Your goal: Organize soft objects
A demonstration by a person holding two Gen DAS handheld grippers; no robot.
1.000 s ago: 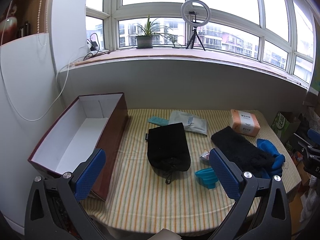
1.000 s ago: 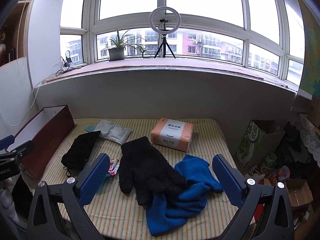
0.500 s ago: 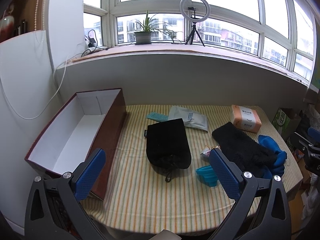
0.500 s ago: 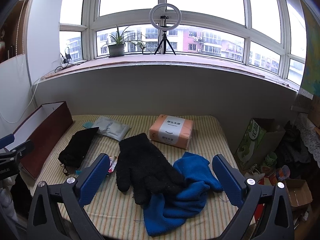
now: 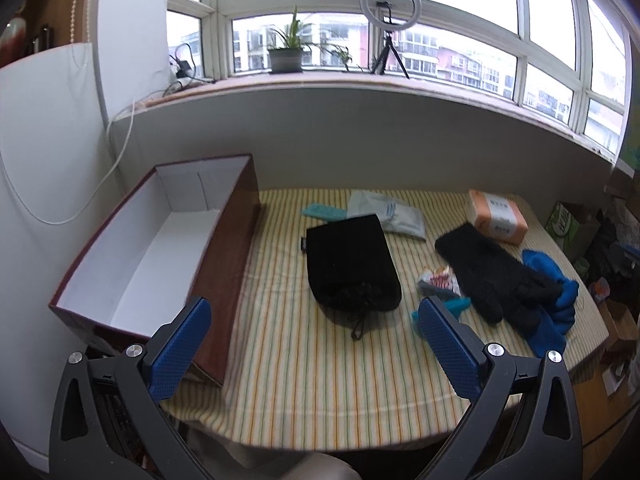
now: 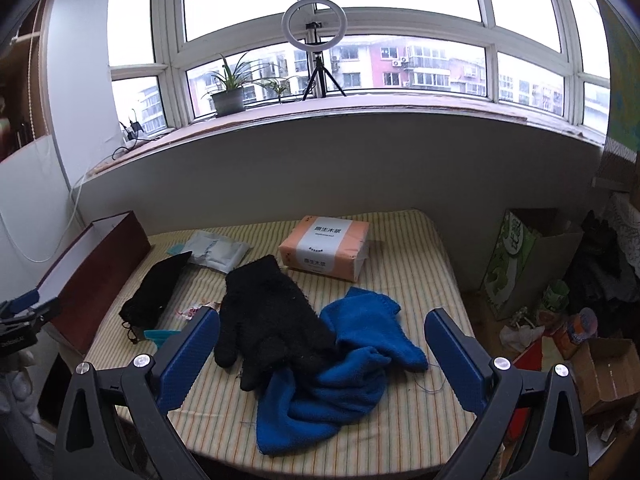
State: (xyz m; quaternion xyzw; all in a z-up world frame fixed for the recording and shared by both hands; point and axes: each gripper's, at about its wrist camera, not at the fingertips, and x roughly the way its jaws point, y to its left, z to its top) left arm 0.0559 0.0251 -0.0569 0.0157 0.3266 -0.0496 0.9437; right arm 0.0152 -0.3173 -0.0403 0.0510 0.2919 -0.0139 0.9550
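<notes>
Far left, the open box (image 5: 132, 248) sits on the tabletop (image 5: 320, 360), its white inside bare, nothing packed yet. The left gripper (image 5: 308, 344) hovers over the near edge, jaws spread wide and holding nothing. Just right of the box lies the black pouch (image 5: 352, 268), drawstring end toward us, with a teal strip (image 5: 322, 212) and a pale packet (image 5: 390, 218) behind it. Moving right, a small wrapper (image 5: 438, 282) and a teal item (image 5: 456, 306) sit near the black glove (image 6: 268, 312), which overlaps the blue cloth (image 6: 344, 372). Behind them is the tissue pack (image 6: 324, 252). The right gripper (image 6: 322, 354) hangs directly above that glove-and-cloth heap, also wide open and empty.

Here's the danger: glove and cloth are touching, so a pinch there could well drag both up together, or snag only a fold and let it slip. The pouch's loose cord might catch too. And the box wall is tall; a dangling item could clip its rim and spill outside.
</notes>
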